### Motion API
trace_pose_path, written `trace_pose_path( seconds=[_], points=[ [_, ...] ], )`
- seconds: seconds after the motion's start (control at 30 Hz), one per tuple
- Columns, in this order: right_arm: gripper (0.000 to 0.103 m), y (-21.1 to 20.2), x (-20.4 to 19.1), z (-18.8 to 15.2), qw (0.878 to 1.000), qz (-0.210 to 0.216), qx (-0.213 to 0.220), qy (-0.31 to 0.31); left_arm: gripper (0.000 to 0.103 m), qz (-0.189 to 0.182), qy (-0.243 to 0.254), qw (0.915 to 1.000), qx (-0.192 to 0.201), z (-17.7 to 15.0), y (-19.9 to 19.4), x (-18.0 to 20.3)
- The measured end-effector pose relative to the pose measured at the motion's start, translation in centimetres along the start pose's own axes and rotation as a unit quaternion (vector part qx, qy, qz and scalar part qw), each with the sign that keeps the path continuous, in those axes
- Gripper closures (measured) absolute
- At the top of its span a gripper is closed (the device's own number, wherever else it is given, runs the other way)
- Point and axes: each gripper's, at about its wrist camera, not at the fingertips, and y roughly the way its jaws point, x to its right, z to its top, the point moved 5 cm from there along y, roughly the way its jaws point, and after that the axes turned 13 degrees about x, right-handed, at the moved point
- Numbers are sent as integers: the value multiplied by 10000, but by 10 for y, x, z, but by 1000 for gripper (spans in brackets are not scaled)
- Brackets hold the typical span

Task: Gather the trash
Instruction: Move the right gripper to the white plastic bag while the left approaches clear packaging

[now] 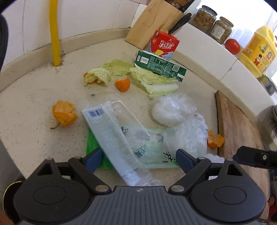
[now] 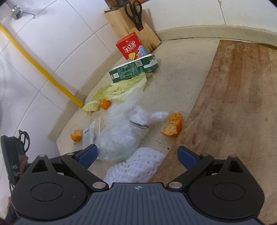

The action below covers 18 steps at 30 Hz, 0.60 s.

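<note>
On the speckled beige counter [image 1: 26,97] the trash lies scattered in a loose heap: a flat clear wrapper [image 1: 112,136] with a barcode overlaps a green-printed plastic bag [image 1: 152,148], and just beside them sit crumpled, glossy clear plastic bags [image 1: 174,110]. Pale, ribbed cabbage leaves [image 1: 155,81] spread further back, touching a green carton [image 1: 159,64] lying on its side, with a red carton [image 1: 164,44] upright behind it. Curled orange peels [image 1: 65,113] are dotted around the heap, one against the edge of the worn wooden cutting board [image 2: 233,103]. A white foam fruit net [image 2: 138,166], soft and meshed, rests partly on that board's edge. The left gripper [image 1: 139,157] hangs low over the wrapper and green bag, pointed forward, its blue-padded jaws spread wide and holding nothing. The right gripper [image 2: 137,155] hovers likewise above the foam net, jaws wide apart and empty. At the back stand a slanted wooden knife block [image 1: 154,22] with black-handled scissors [image 2: 134,13], and a yellow pipe [image 1: 55,32] rises along the white tiled wall. On the ledge are glass jars [image 1: 204,18], a tomato [image 1: 232,46] and a yellow bottle [image 1: 258,50].
</note>
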Motion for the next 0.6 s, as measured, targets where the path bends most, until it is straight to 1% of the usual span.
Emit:
trace_pose_path(
  seconds=[0.1, 0.17, 0.23, 0.27, 0.47, 0.6],
  points=[
    [2, 4, -4, 1, 10000, -3, -20, -51, 15, -163, -167, 9997, 42, 5, 2, -3],
    [2, 7, -5, 2, 10000, -19, -31, -84, 19, -264, -274, 9992, 144, 9, 4, -6],
    [2, 11, -6, 3, 9999, -45, -72, -120, 27, -273, -303, 9990, 193, 13, 8, -9],
    [2, 12, -7, 3, 9998, -52, -90, -147, 28, -275, -312, 9989, 208, 14, 10, -9],
    [2, 23, -12, 17, 9989, -85, -99, -452, 31, -408, -554, 9971, 333, 28, 18, -13],
    [2, 38, -16, 26, 9980, -74, -143, -604, 31, -466, -760, 9957, 232, 31, 29, -16]
  ],
)
